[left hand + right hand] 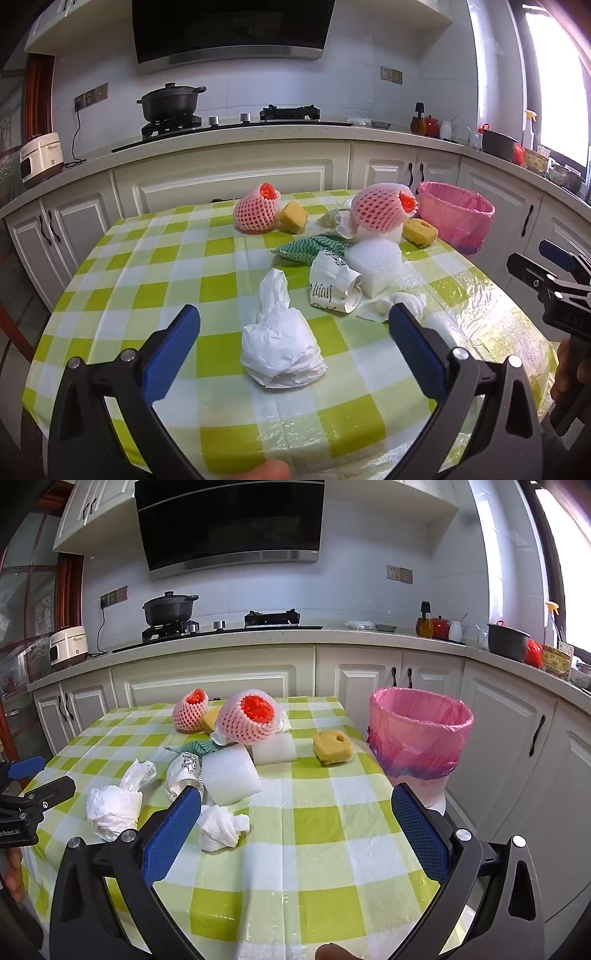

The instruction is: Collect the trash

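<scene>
Table (332, 812) with green-and-white checked plastic cloth, bearing mixed trash. White plastic bag (280, 347), crumpled and knotted into a lump with a twisted tail, lying near the front edge, between the spread fingers of the left gripper (293, 332), which is released and holds nothing. Crumpled white tissue (221, 829), a loose wad, just beside the left finger of the right gripper (295, 819), also wide apart and empty. Crushed paper cup (332, 286), white with dark print, lying on its side against a white foam block (376, 267). Second foam block (275, 753) behind it. Green-and-white striped cloth (310, 247), bunched. Two pink foam-net fruit sleeves (190, 710) (251, 720) with orange-red contents. Two yellow sponges (293, 218) (331, 746). Bin (421, 738) lined with pink bag, upright at the table's far right corner
</scene>
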Tool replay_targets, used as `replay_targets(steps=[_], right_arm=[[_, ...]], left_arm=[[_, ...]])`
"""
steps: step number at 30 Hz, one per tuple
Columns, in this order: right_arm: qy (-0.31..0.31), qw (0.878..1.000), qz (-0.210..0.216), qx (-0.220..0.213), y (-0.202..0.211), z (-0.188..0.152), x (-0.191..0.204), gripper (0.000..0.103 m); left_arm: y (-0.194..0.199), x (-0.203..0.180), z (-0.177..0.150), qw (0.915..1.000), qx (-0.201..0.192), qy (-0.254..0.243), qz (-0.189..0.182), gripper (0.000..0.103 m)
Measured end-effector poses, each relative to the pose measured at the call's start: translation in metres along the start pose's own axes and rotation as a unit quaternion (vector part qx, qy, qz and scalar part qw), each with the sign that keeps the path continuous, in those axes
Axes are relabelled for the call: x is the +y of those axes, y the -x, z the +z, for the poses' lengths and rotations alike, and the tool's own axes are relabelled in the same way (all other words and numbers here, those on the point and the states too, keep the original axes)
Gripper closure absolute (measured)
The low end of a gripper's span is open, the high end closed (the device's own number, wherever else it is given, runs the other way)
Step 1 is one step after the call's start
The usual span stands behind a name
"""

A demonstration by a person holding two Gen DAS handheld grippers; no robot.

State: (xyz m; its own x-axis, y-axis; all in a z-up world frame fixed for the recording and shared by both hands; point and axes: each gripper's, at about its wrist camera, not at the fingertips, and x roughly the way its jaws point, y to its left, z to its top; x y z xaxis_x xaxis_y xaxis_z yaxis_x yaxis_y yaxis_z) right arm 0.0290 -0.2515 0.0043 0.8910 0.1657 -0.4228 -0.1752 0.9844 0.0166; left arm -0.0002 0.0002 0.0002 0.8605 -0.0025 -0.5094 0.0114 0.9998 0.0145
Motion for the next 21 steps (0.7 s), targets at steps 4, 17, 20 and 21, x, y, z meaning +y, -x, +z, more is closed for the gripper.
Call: replay_targets(steps=[4,17,20,21], right_arm=[[-0.001,1.0,0.0,0.001,0.0,0.0002,0.0,0.007],[0.001,1.0,0.0,-0.001,0.001,0.0023,0.0011,0.007],[0.001,1.0,-0.001,-0.001,0.0012,0.0028,0.001,0.007],[0.001,1.0,-0.001,-0.001,0.0012,0.0028,0.001,0.007]], left_arm=[[-0.0001,-0.0001,-0.0001,1.0,0.001,0.001,-0.002,0.004],[-0.0001,0.0008,0.0001,1.0,0.001,0.001,-0.001,0.004],[0.0001,0.0004,0.0001,1.0,0.001,0.001,-0.001,0.004],[0.0,0.0004,0.0,1.0,0.0,0.001,-0.001,0.004]])
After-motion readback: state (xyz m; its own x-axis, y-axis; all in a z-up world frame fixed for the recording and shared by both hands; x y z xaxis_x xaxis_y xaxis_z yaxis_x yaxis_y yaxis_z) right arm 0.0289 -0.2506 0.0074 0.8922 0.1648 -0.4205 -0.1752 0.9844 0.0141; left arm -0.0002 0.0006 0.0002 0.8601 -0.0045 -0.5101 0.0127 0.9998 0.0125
